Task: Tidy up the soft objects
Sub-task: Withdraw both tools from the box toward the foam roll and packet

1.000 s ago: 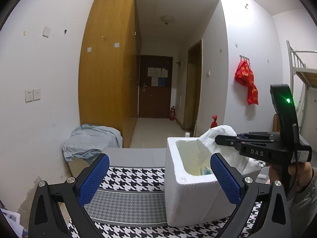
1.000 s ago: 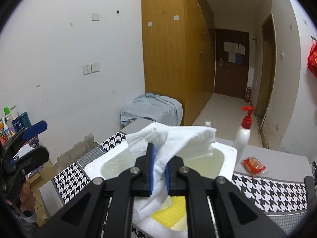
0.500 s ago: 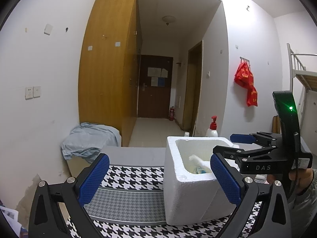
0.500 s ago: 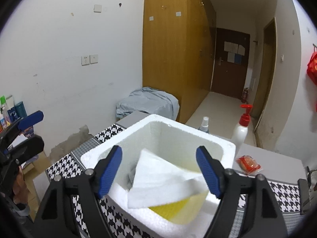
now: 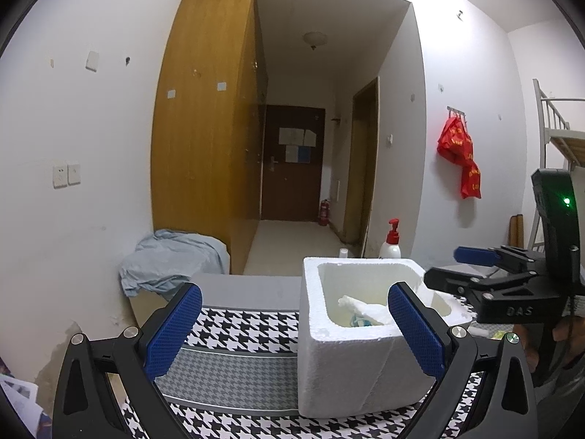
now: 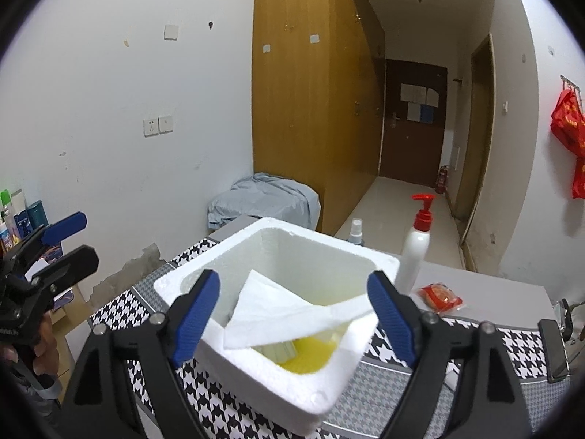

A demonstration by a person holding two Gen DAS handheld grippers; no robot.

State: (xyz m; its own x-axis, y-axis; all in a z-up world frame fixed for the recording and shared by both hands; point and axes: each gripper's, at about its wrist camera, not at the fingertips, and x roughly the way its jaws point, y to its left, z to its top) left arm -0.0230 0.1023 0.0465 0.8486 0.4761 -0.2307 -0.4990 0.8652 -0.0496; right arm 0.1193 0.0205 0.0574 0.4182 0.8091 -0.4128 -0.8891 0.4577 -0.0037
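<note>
The right gripper [image 6: 294,311] hangs over the foam box [image 6: 252,366], its jaws opening wide and holding nothing — the white cloth [image 6: 278,314] lies loose inside the box, draped across a corner over something yellow. The left gripper [image 5: 292,325] waits beside the box on the houndstooth surface [image 5: 234,366], spread wide and empty.
</note>
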